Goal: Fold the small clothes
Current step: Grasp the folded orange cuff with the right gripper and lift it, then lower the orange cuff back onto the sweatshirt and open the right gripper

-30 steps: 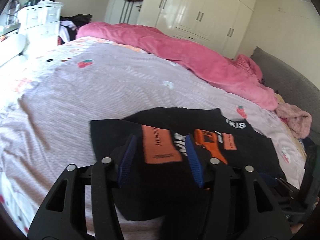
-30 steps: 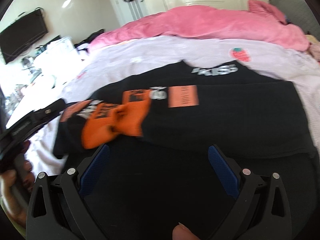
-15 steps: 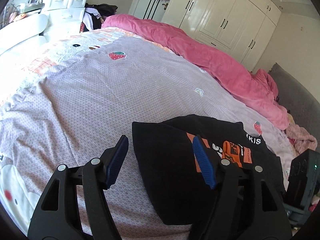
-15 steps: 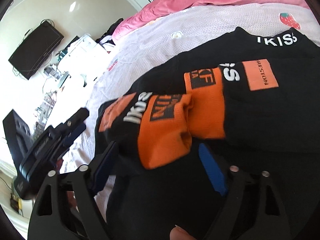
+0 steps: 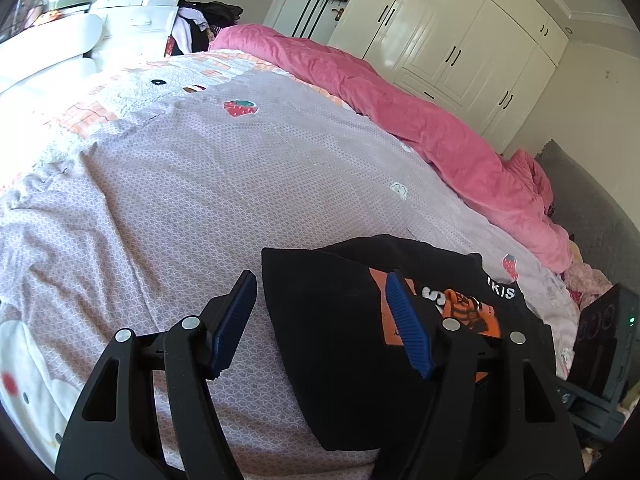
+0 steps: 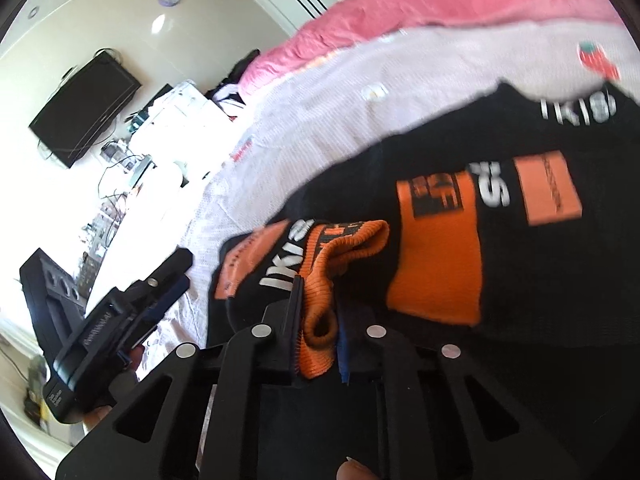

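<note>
A black garment point(image 5: 332, 360) with orange patches and white lettering lies on the lilac bed sheet point(image 5: 200, 180). My left gripper point(image 5: 320, 280) hovers open over the garment's left edge, with its blue pads clear of the cloth. In the right wrist view the same garment point(image 6: 520, 280) fills the right side, and its orange ribbed cuff point(image 6: 320, 292) is bunched up. My right gripper point(image 6: 320, 320) is closing, and its pads pinch that orange cuff. The left gripper point(image 6: 120, 320) appears there too, held by a hand at the lower left.
A pink duvet point(image 5: 400, 92) is heaped along the far side of the bed. White wardrobes point(image 5: 460, 40) and a white drawer unit point(image 5: 136, 4) stand behind. A grey headboard point(image 5: 592, 208) is at the right, and a wall TV point(image 6: 84, 108) hangs at the left.
My left gripper slid left from over the garment's middle to its left edge, and its jaws widened. My right gripper swung left to the orange cuff and closed on it.
</note>
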Available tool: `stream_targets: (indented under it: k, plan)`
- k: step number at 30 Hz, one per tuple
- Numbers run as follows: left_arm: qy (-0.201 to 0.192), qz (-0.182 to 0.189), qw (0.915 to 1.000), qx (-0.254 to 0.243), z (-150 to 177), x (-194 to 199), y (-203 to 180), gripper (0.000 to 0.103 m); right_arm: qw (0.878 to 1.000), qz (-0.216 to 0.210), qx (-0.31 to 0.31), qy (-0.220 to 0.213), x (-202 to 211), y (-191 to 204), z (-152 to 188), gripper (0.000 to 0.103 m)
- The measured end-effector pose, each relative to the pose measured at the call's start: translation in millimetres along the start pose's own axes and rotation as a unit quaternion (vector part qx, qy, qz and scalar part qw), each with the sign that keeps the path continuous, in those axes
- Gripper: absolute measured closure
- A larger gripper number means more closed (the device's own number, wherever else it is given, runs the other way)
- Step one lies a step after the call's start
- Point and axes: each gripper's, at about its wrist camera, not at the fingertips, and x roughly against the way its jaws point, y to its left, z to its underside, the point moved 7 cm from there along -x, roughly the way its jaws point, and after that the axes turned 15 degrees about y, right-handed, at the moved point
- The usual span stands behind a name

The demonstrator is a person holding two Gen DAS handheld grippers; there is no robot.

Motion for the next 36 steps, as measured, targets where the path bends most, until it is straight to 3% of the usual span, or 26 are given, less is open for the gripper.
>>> stream_targets:
  k: [9, 17, 29, 36]
  plan:
    - [0.001, 0.004, 1.0000, 0.000, -1.1, 0.6, 1.2, 0.044, 0.994, 0.044, 0.069, -0.075, 62.8, 19.8, -41.3, 0.093]
    - [0.004, 0.006, 1.0000, -0.006, -0.1, -1.6, -3.4, 0.044, 0.982, 0.110, 0.040, -0.148, 137.6, -30.6, -67.6, 0.093]
    - [0.018, 0.001, 0.9987, -0.048, 7.6, -14.4, -25.4, 0.042, 0.959, 0.211, -0.033, -0.184, 183.4, -130.0, -33.0, 0.093]
    - [0.027, 0.001, 0.9958, -0.088, 16.3, -24.4, -47.3, 0.042, 0.959, 0.223, -0.055, -0.169, 176.7, -159.9, -8.4, 0.093]
